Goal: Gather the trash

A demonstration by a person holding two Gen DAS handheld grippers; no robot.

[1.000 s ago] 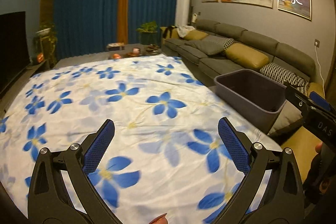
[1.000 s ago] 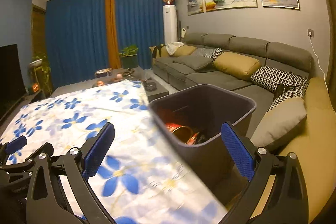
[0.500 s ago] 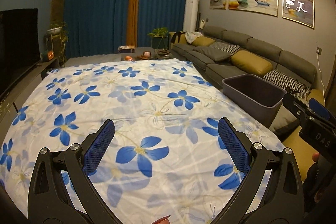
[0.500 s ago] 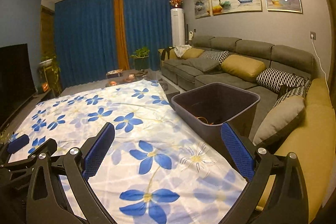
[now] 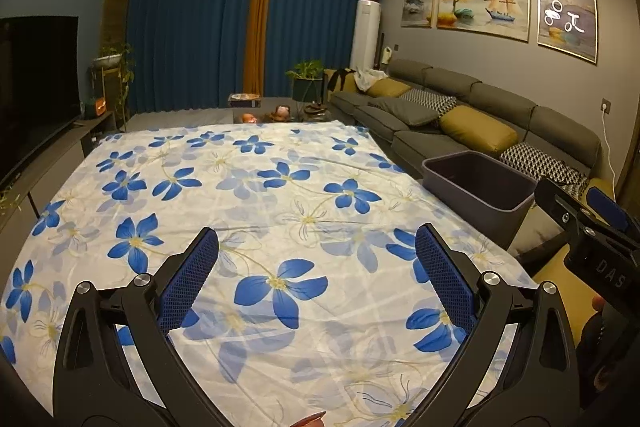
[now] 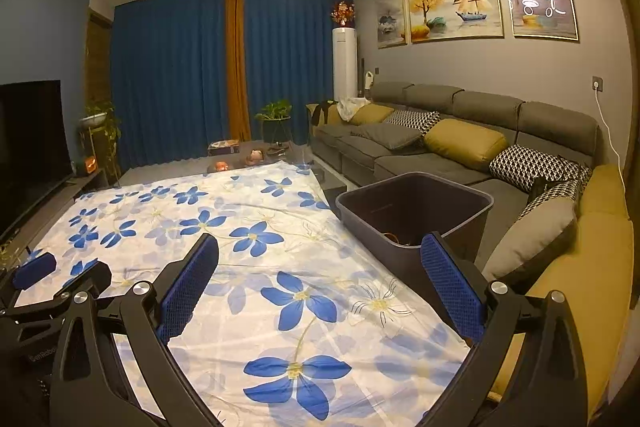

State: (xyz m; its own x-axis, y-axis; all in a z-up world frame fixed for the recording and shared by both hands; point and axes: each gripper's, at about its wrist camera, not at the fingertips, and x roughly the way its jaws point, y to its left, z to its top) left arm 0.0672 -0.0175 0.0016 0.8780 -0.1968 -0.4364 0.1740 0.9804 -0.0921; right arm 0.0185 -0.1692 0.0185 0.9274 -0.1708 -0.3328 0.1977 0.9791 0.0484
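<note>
Right wrist view: both tools, left tool (image 5: 316, 267) and right tool (image 6: 320, 271), spread, empty; worktop (image 6: 224, 251) bare, bin (image 6: 416, 219) holds trash; we'd scan edges before stopping.

The left hand-held gripper (image 5: 316, 267) was held level and pointed forward, its two blue-padded fingers (image 5: 188, 283) spread wide with nothing between them. Beside it, the right hand-held gripper (image 6: 320, 271) sat at a similar height, jaws equally wide and empty. Each tool showed at the edge of the other's camera view, side by side and apart. A fingertip (image 5: 598, 303) showed behind the right tool's black body.
</note>
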